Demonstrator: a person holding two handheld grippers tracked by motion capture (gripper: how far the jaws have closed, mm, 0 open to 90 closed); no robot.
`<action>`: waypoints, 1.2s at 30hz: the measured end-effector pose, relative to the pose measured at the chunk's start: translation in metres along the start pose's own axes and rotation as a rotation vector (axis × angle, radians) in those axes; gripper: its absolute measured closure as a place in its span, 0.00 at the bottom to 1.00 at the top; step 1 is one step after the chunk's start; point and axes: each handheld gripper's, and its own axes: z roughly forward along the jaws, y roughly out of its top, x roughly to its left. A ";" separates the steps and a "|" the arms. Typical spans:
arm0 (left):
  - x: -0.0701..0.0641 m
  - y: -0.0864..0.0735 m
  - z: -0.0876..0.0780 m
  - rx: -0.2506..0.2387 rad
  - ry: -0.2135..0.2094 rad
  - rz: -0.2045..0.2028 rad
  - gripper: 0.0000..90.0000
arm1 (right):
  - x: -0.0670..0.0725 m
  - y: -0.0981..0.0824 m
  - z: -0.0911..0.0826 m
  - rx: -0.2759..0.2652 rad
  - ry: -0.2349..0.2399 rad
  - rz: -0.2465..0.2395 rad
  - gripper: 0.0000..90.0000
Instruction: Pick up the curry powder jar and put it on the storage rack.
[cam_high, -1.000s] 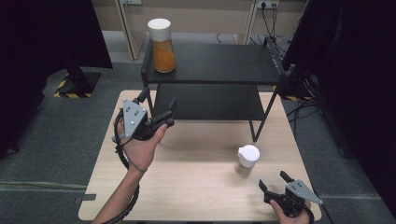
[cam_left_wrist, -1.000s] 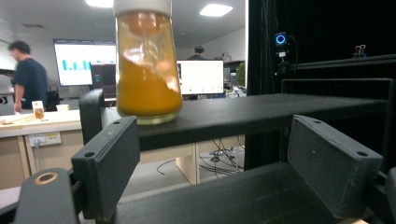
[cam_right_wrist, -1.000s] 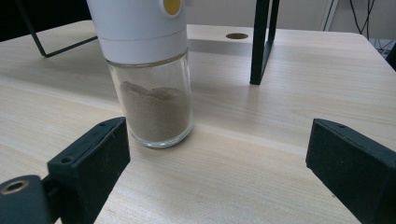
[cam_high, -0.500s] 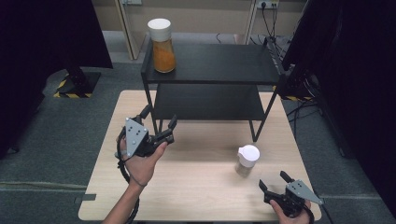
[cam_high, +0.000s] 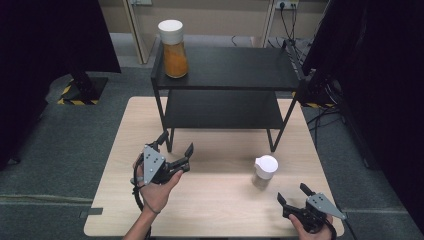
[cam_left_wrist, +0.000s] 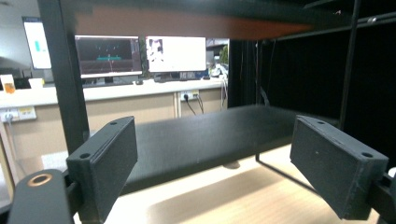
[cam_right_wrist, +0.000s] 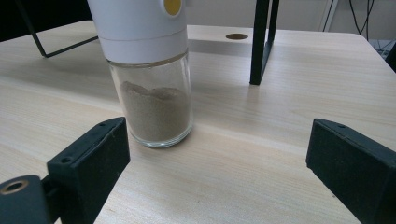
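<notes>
My left gripper (cam_high: 175, 143) hovers low over the wooden table (cam_high: 220, 210), left of middle, and points at the black two-tier shelf (cam_high: 225, 70). Its jaws have just been opening and stand wide with nothing between them. In the left gripper view the lower shelf board (cam_left_wrist: 205, 135) lies straight ahead between the jaws. My right gripper (cam_high: 293, 193) rests open at the near right corner. It faces a small glass jar (cam_high: 264, 171) with a white lid and brownish powder (cam_right_wrist: 156, 112); the jar stands just ahead of the jaws, apart from them.
A tall jar of orange powder (cam_high: 173, 47) with a white lid stands at the left end of the shelf's top board. A shelf leg (cam_right_wrist: 260, 42) stands behind the small jar. Black curtains and cables flank the table.
My left hand has sunk and drawn back toward the table's near side, away from the shelf, with its jaws a little wider. The right gripper and both jars have stayed put.
</notes>
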 end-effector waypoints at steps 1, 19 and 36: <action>0.000 -0.003 -0.001 0.005 0.002 -0.008 0.16 | 0.000 0.000 0.000 0.000 0.000 -0.001 0.07; 0.001 -0.046 -0.011 0.107 -0.004 -0.040 0.16 | 0.000 0.000 0.000 0.001 0.001 -0.003 0.07; 0.006 -0.070 -0.013 0.189 0.020 -0.057 0.15 | 0.001 0.000 0.000 -0.001 0.002 -0.008 0.07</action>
